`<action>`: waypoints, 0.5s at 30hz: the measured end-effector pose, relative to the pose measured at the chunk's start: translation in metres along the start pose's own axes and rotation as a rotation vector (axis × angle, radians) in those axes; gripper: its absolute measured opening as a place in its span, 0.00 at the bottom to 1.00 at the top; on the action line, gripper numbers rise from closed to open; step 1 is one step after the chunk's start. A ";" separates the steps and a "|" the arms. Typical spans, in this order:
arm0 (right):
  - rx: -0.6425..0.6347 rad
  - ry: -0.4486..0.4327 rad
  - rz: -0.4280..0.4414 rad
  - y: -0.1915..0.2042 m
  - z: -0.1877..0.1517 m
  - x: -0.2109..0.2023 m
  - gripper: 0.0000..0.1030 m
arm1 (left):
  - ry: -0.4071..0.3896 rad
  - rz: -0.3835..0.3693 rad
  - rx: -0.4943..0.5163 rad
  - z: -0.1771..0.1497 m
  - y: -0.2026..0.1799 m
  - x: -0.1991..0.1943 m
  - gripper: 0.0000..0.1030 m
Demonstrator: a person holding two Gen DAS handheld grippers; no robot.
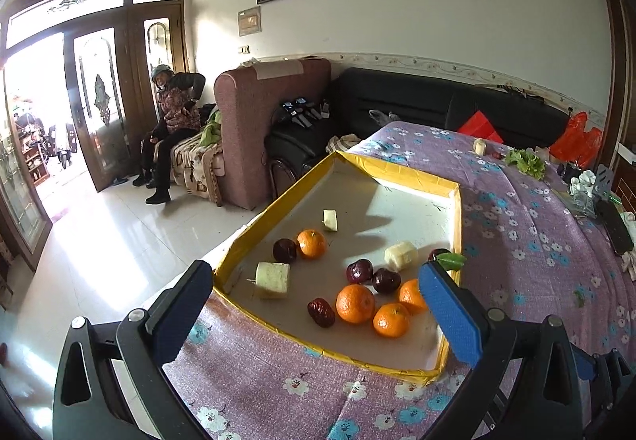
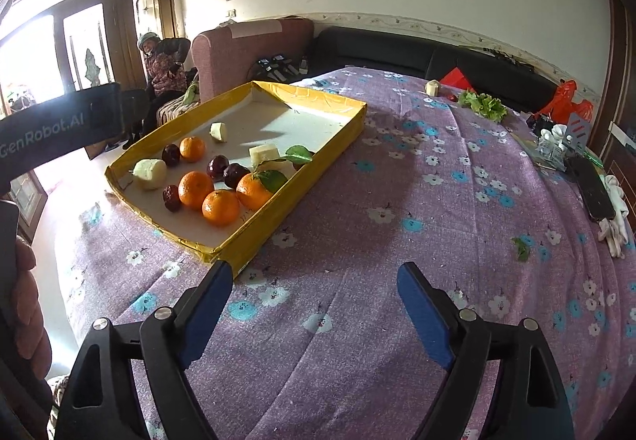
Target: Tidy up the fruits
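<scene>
Fruits lying loose in tray on surface: four oranges, dark plums, red date, pale peeled chunks, green leaf. Yellow tray rim ringing them all. Beyond tray, well apart: one more pale chunk, lettuce, phone, white gloves. Left hand-held gripper over tray's near edge, jaws wide apart, empty; "GenRobot.AI" readable on its side. Right hand-held gripper over bare cloth beside tray, jaws apart, empty.
</scene>
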State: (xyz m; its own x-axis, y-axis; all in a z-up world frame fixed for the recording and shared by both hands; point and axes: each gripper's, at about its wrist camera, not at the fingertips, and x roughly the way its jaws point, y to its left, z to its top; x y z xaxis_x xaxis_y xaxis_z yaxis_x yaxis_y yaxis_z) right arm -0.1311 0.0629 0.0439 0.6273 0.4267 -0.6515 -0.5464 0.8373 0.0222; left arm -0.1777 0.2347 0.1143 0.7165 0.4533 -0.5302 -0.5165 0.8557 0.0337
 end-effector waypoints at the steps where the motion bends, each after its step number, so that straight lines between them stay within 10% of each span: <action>1: 0.002 0.006 -0.002 0.000 0.000 0.002 0.87 | 0.009 -0.007 -0.002 -0.001 0.000 0.002 1.00; 15: -0.006 0.041 -0.012 0.001 -0.003 0.010 0.87 | 0.062 -0.039 -0.013 -0.006 0.002 0.011 1.00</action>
State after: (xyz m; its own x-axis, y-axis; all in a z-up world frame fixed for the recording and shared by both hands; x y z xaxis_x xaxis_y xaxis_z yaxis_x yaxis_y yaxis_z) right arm -0.1268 0.0671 0.0352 0.6111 0.4020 -0.6819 -0.5421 0.8403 0.0096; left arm -0.1736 0.2396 0.1039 0.7060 0.4030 -0.5823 -0.4953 0.8687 0.0008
